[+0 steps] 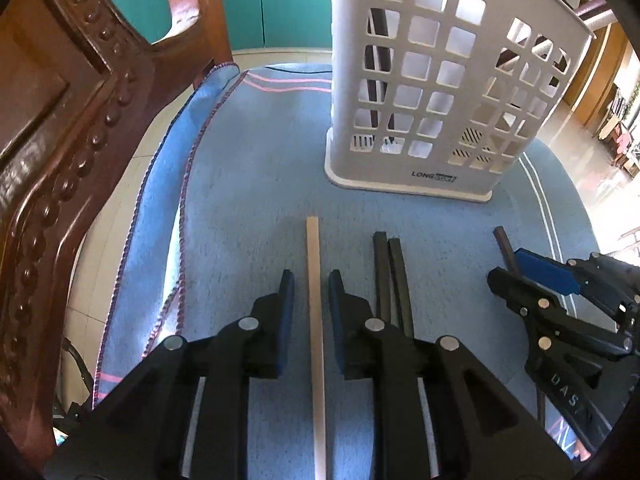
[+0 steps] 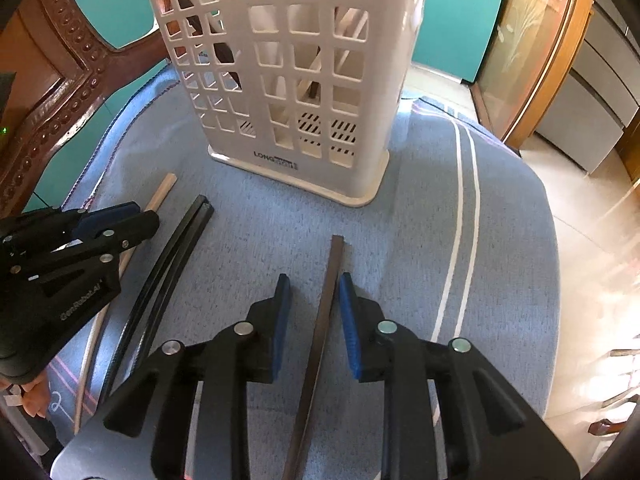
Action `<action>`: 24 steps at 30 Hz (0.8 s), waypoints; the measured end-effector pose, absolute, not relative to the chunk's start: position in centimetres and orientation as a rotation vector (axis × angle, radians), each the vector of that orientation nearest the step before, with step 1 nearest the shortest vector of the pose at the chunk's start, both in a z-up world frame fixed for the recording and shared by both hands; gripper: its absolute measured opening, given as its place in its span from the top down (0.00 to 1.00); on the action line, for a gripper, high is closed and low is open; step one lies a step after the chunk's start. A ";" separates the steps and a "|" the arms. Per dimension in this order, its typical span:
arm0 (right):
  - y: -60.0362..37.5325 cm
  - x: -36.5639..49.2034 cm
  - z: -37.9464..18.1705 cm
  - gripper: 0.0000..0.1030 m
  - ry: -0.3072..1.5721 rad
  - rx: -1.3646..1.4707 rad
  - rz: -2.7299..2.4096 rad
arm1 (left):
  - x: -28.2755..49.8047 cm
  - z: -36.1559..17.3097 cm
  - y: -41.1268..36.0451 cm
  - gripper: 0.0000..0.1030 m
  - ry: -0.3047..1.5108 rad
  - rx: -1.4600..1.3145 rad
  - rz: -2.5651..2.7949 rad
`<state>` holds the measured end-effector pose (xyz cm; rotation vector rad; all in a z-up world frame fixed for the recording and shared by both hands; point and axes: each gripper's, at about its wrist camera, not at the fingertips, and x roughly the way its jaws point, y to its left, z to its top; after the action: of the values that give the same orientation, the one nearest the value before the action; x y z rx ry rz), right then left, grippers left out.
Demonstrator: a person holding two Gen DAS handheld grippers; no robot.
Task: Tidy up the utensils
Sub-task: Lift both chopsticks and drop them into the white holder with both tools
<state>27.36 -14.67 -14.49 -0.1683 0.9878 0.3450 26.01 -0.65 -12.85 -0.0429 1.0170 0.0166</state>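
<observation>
Chopsticks on the cloth: you have four lying loose, one pale wooden chopstick, a pair of black chopsticks side by side, and one dark brown chopstick.
Pale wooden chopstick: it runs up the lower middle of your left wrist view, between the fingers of your left gripper, with a gap on each side.
Dark brown chopstick: it lies in the lower middle of your right wrist view, between the fingers of your right gripper, closer to the right-hand pad; whether it touches that pad is unclear.
Black pair: it sits between your two grippers, just right of the pale stick in the left view.
Grippers: two, both spread apart around a stick, neither pinching.
Holder: one white lattice utensil holder stands upright at the top of both views, beyond the stick tips; more sticks show through its holes, count unclear.
Cloth: one blue towel under everything.
Chair: one carved wooden chair back at the left edge.
</observation>
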 end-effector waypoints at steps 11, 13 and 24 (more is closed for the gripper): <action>-16.8 26.0 -10.6 0.94 0.864 -0.031 0.484 | 25.3 -9.5 0.7 0.93 0.894 -0.128 -0.004; -17.8 25.5 -8.1 0.94 0.808 0.001 0.532 | 24.0 -7.1 1.1 0.93 0.827 -0.139 -0.019; -25.2 19.6 4.2 0.94 0.509 0.191 0.666 | 18.3 4.2 1.2 0.93 0.512 -0.197 -0.093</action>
<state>19.59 -25.16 4.24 0.1912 0.5095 0.6657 18.31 1.18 4.16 -0.1970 0.5117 -0.0928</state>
